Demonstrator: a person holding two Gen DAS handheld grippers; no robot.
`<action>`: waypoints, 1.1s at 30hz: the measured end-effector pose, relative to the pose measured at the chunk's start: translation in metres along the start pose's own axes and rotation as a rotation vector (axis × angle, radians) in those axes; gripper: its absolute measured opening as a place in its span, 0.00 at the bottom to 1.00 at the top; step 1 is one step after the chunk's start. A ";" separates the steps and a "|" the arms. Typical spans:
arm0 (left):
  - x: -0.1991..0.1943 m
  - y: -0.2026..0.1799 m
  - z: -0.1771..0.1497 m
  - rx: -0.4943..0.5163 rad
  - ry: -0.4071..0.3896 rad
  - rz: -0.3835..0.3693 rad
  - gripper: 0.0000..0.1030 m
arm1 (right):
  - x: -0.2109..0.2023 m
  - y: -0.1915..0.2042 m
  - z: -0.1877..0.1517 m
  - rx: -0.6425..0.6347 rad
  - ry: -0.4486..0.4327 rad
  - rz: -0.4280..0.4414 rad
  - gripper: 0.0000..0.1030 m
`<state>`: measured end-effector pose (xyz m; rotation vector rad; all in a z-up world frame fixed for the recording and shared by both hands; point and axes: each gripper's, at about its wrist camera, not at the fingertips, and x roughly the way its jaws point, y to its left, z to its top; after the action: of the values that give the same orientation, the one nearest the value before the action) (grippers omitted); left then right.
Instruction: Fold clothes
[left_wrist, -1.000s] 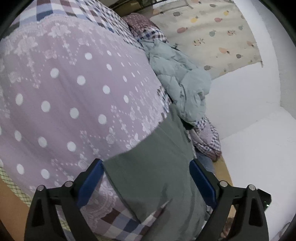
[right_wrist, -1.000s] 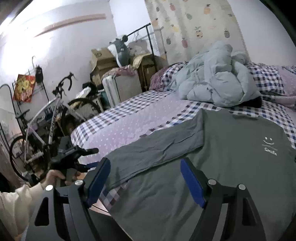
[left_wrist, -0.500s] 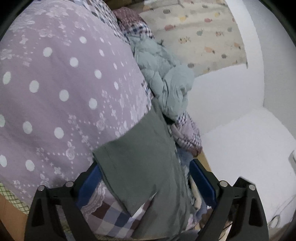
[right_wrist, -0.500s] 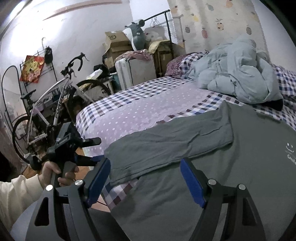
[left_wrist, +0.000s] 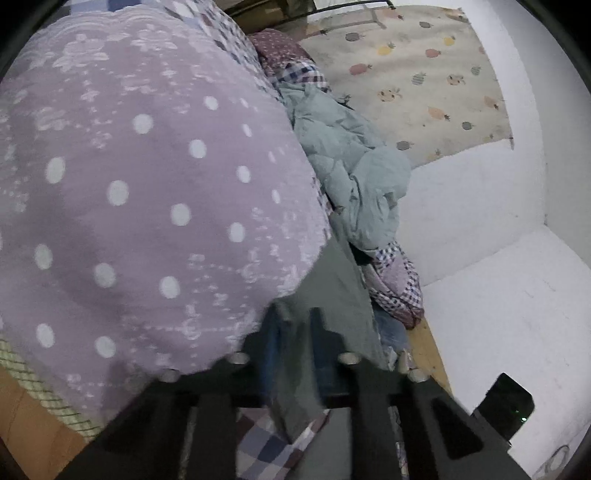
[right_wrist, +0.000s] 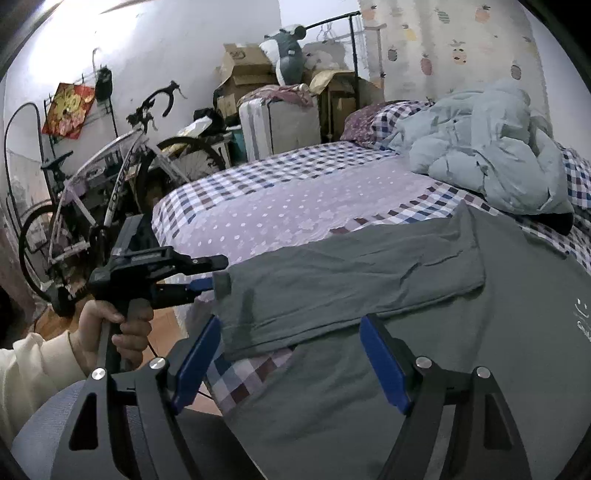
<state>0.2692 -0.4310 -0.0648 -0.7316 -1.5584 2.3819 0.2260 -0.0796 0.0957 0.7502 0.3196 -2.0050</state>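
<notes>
One grey T-shirt lies flat, sleeve folded inward.

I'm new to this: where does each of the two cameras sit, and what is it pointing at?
Left wrist: on the left gripper, facing along the bed's edge; its fingers pinch the grey shirt's sleeve.
Right wrist: on the right gripper, open over the shirt, facing the bicycle; hand shows.
Shared: shirt, bedspread, blue duvet.

left gripper clamped, right gripper agape
</notes>
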 end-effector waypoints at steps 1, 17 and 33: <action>0.000 0.000 -0.001 0.001 0.001 -0.004 0.04 | 0.003 0.004 0.000 -0.011 0.009 -0.004 0.79; -0.009 -0.085 -0.005 0.209 0.156 -0.077 0.02 | 0.035 0.106 0.008 -0.329 -0.041 -0.130 0.79; 0.002 -0.150 -0.021 0.344 0.286 -0.141 0.02 | 0.047 0.121 0.010 -0.276 -0.096 -0.387 0.39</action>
<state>0.2634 -0.3499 0.0629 -0.8105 -1.0192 2.2405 0.3071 -0.1804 0.0829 0.4390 0.7124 -2.2850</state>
